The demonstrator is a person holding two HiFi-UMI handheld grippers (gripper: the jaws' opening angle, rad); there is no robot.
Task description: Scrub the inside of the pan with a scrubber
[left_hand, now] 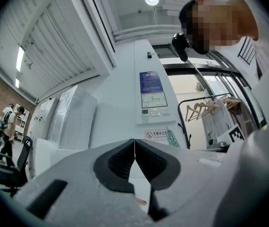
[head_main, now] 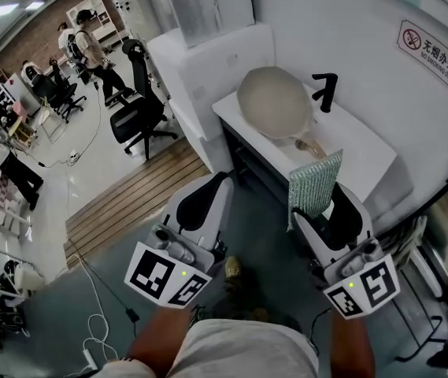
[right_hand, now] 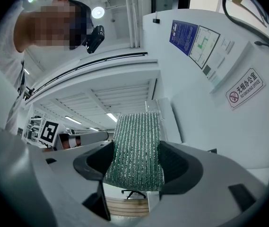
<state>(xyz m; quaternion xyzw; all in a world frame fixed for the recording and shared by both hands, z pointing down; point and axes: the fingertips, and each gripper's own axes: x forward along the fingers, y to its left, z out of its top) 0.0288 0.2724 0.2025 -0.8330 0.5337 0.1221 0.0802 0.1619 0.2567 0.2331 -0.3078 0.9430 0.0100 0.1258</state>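
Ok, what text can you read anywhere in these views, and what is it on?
"无烟办公室 NO SMOKING OFFICE": red-and-white sign on the white wall.
Blue notice and white sheet beside it, same wall: print too small to read.
Nothing else readable.

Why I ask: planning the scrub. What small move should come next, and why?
Probably carry the right gripper forward and down until the scrubber meets the pan's inside. The scrubber is clamped in its jaws but hangs short of the counter, where the pan lies untouched. The left gripper is shut and empty.
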